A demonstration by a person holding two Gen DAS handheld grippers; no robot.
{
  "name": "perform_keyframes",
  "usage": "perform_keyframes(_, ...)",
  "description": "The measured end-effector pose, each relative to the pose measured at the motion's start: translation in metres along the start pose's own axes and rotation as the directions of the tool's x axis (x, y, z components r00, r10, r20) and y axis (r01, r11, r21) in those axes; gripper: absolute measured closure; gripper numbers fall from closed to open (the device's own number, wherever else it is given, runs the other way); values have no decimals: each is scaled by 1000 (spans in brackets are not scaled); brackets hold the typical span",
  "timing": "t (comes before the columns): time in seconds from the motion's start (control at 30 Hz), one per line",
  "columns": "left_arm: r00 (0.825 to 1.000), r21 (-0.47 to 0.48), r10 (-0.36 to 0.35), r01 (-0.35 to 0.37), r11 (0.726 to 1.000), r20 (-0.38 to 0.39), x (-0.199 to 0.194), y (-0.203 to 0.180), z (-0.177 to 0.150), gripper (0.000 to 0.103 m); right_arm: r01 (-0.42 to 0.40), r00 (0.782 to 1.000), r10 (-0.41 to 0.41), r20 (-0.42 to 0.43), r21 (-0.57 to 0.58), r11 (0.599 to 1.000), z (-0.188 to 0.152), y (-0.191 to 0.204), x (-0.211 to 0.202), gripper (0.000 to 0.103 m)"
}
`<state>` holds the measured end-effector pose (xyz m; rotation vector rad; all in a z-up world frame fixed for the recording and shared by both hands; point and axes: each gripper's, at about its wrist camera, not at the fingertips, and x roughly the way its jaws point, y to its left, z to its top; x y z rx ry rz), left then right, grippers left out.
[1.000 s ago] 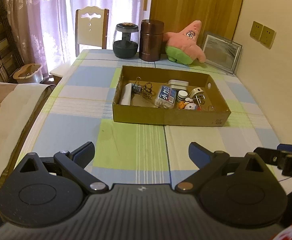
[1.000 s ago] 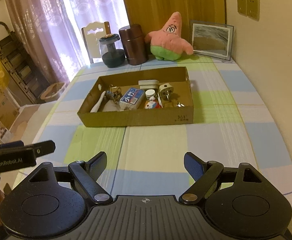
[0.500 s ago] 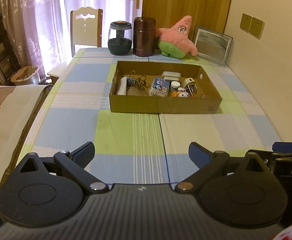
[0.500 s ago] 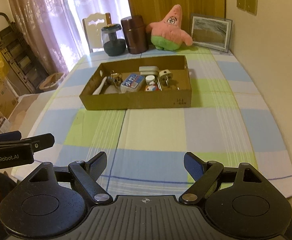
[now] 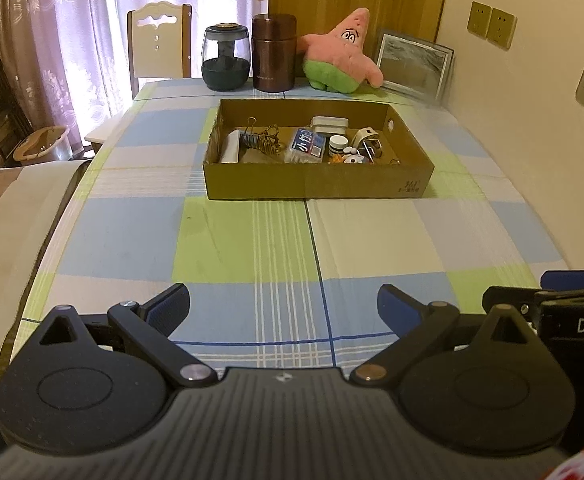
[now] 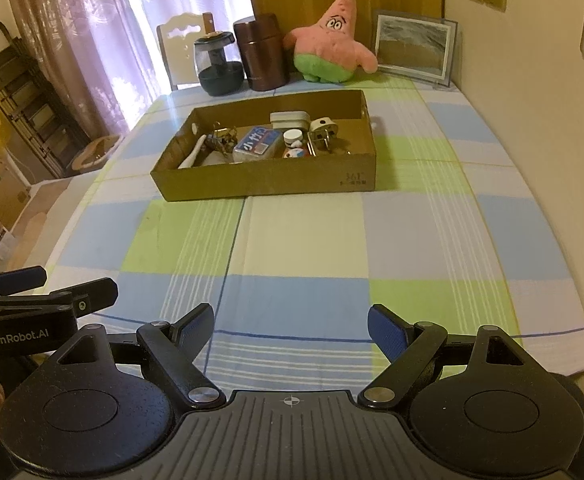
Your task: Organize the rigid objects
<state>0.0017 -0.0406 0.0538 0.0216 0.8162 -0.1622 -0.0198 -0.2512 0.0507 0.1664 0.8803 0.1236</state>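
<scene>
A cardboard box (image 5: 318,184) of small objects sits on the desk (image 5: 251,248), well beyond both grippers' wide-open, empty fingers (image 5: 169,306) (image 6: 388,330).

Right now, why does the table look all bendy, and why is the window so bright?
In both wrist views the fisheye lens curves straight lines, so the table edges bow outward. In the left wrist view daylight through the curtains washes them out pale. In the right wrist view the same glare sits behind the chair, while the cardboard box stays sharp and evenly lit.
</scene>
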Motion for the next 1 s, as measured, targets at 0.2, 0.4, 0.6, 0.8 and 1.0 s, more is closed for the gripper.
perform_keyframes(0.2,1000,-4,4,-4,1000,-6,2,2,1,4,-2,1000,2,-8,4,1000,-1,-1,2,22)
perform_keyframes(0.4,1000,-8,4,-4,1000,-12,5,4,0,4,-2,1000,2,-14,5,1000,0,-1,4,22)
perform_keyframes(0.6,1000,-7,8,-8,1000,-15,8,5,0,4,-2,1000,2,-14,5,1000,0,-1,4,22)
perform_keyframes(0.8,1000,-13,11,-12,1000,-18,10,8,-1,4,-1,1000,1,-19,7,1000,-1,-1,7,22)
perform_keyframes(1.0,1000,-15,16,-16,1000,-3,10,9,-1,4,-1,1000,1,-18,7,1000,-1,-1,7,22)
